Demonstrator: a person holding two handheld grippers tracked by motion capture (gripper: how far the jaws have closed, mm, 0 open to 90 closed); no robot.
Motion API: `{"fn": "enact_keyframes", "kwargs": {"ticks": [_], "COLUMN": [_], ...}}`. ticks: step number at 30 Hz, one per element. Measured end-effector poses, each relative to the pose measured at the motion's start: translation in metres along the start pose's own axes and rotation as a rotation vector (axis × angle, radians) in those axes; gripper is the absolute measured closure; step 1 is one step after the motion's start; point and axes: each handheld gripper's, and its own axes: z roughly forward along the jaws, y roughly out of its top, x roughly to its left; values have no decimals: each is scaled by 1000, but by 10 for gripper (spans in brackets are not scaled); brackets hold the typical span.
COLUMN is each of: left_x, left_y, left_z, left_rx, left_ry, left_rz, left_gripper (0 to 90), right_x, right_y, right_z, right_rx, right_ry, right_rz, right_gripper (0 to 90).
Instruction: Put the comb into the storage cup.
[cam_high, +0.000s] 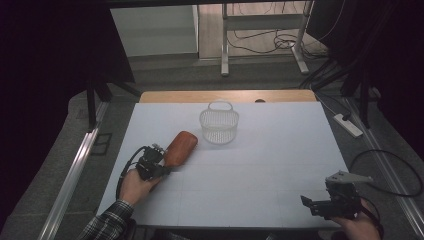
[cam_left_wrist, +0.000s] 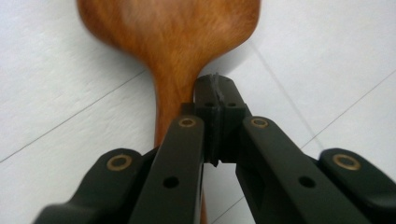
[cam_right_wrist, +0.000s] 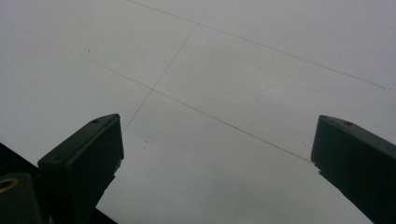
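Although the wooden spoon (cam_left_wrist: 173, 42) is cut off at the top edge of the left gripper view and its handle vanishes beneath the left gripper (cam_left_wrist: 215, 100), the jaws are visibly clamped together on that handle. It lies on the white desk (cam_high: 260, 165) near the basket (cam_high: 219, 123). Over at the near right corner, the right gripper (cam_high: 320, 204) has its jaws spread wide, holding nothing.
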Motion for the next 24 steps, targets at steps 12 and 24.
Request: {"fn": "enact_keyframes", "kwargs": {"ticks": [12, 24], "left_x": [-11, -3], "left_y": [-3, -16], "left_z": [-12, -27], "left_rx": [-55, -121], "left_ry": [-19, -13], "left_rz": [42, -9], "left_gripper": [887, 669], "right_x": [0, 0], "right_y": [0, 1], "right_z": [0, 1], "right_rx": [0, 3], "right_ry": [0, 2], "right_rz": [-1, -4], "right_gripper": [23, 23]}}
